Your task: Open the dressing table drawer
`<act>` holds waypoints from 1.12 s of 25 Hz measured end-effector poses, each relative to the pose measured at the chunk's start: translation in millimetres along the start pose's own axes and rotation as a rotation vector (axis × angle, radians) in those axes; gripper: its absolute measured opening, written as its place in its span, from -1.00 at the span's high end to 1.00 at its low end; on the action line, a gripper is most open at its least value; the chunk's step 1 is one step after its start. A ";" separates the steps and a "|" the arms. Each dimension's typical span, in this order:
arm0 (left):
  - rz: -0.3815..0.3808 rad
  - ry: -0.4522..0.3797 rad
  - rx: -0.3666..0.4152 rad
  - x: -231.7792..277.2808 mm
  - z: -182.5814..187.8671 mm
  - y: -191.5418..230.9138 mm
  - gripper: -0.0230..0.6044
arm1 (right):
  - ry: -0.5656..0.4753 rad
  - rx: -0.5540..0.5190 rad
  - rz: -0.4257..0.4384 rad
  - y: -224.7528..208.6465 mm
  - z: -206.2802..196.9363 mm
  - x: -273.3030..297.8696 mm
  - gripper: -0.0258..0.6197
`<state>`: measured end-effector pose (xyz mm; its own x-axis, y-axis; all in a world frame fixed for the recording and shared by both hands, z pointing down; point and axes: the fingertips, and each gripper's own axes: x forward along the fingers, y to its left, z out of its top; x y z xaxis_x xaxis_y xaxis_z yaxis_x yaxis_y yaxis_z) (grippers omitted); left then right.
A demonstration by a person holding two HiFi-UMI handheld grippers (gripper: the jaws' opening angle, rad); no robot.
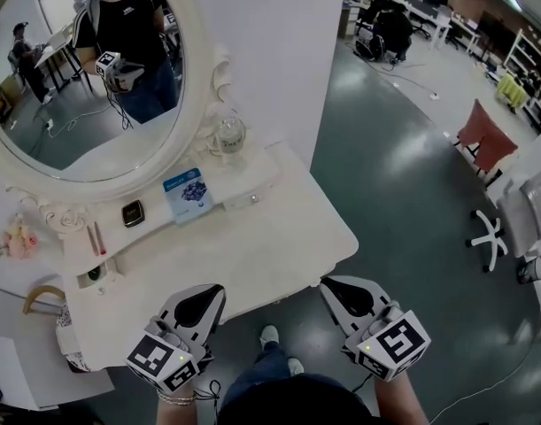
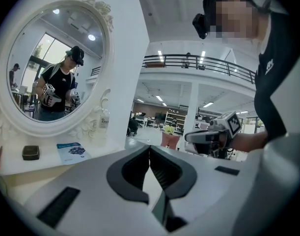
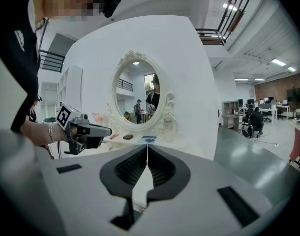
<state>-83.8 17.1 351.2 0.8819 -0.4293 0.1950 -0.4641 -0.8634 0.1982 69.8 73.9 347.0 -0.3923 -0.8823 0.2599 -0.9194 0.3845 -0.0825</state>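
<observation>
Head view: I am logging a white dressing table (image 1: 279, 242) under an oval mirror (image 1: 40, 153). Its small drawer (image 1: 243, 195), with a knob, is sitting shut in the raised back shelf, just beside a blue card (image 1: 188, 193). The left gripper (image 1: 215, 290) and right gripper (image 1: 328, 284) are hovering at the table's near edge, well apart from the drawer.

Left gripper view: the left gripper's (image 2: 150, 147) jaws are meeting at the tips, gripping nothing.

Right gripper view: the right gripper's (image 3: 147, 146) jaws are pressing together, likewise empty.
</observation>
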 end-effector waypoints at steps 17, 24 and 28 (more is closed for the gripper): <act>-0.076 -0.002 0.007 21.4 7.6 40.7 0.87 | 0.001 -0.007 -0.046 -7.4 12.0 42.8 0.86; -0.073 0.023 -0.032 23.1 -9.6 44.3 0.87 | 0.054 -0.019 -0.058 -10.5 -0.7 42.8 0.86; -0.048 0.050 -0.061 26.0 -19.8 47.5 0.87 | 0.077 0.005 -0.037 -14.1 -9.6 45.4 0.86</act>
<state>-84.6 -29.8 384.7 0.8988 -0.3723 0.2314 -0.4266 -0.8643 0.2665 65.2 31.0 369.2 -0.3551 -0.8721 0.3365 -0.9334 0.3507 -0.0760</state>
